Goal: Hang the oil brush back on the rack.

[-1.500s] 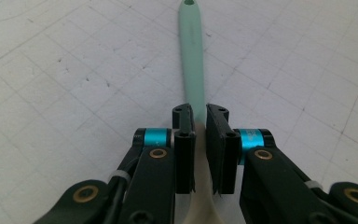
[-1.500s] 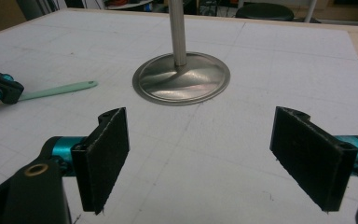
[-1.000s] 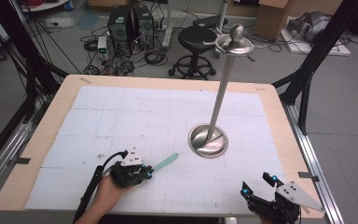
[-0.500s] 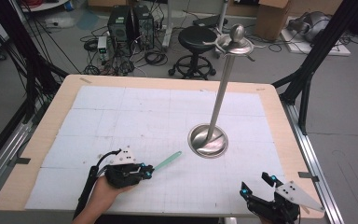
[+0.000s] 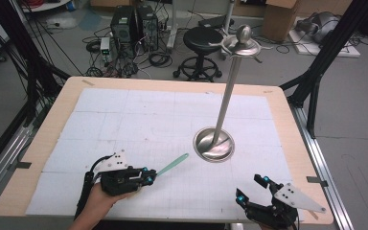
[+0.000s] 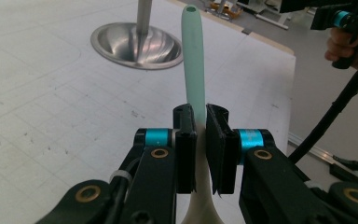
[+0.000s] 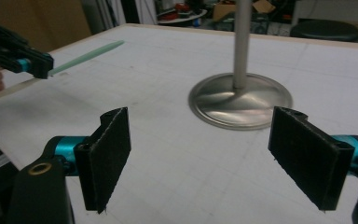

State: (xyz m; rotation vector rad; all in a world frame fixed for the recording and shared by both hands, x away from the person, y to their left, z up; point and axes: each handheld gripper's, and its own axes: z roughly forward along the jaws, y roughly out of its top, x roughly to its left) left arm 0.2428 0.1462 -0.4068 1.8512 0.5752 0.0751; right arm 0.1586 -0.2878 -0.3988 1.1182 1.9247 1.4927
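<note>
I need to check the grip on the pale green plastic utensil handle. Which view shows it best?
The left gripper view: the pale green plastic utensil handle runs up between the left tongs, clamped by both pads. The high view shows it small; the right gripper view shows it far off, its held end hidden.

High overview — two close gripper views

A tall polished steel stand (image 5: pixel 225 103) rises from a round dished base (image 5: pixel 214 144) on the white gridded mat (image 5: pixel 139 120) covering the light wooden table (image 5: pixel 57 124). Its top carries a ball knob and hooks. Behind the table stand a black round stool (image 5: pixel 201 40), 2 dark computer towers (image 5: pixel 134 21) and tangled cables.
</note>
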